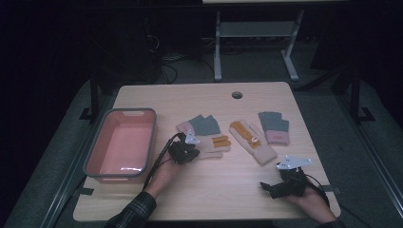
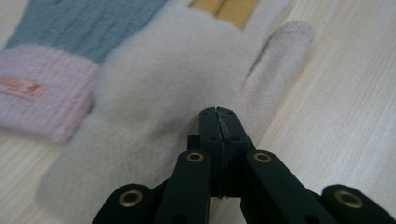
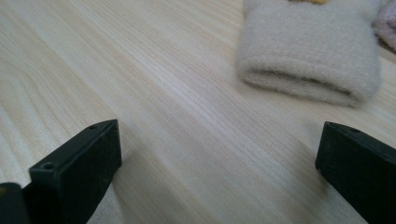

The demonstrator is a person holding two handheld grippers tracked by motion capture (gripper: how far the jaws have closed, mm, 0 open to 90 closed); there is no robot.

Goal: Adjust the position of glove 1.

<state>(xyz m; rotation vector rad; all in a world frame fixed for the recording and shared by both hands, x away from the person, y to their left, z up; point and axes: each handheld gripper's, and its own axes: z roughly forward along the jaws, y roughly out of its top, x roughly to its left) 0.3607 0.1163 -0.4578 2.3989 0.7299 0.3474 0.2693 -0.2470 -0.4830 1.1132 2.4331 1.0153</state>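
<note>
The cream glove (image 2: 154, 93) with yellow finger patches lies flat on the wooden table (image 1: 209, 190), just right of the pink bin (image 1: 105, 168), its cuff toward the person and a grey-and-pink glove (image 2: 56, 56) overlapping its far left side. The left gripper (image 2: 218, 114) rests on the cream palm near the thumb, jaws pressed fully together. In the left gripper view no fold of fabric can be seen standing between the pads, so whether any knit is pinched cannot be told; at most it would be a thin surface layer.

To do this step well, the person should test the hold with a small lift before carrying. If the glove stays flat, the jaws should be reopened, pushed down into the knit and closed on a thicker bunch, ideally nearer the cuff, where the fabric is doubled. The lift should go straight up first so the overlapping grey-and-pink glove slides off rather than dragging along, then across to the bin.

The right gripper (image 3: 219, 154) sits low over bare wood, jaws wide apart and empty, pointing at the cuff of a second cream glove (image 3: 308, 56), well apart from the first.
</note>
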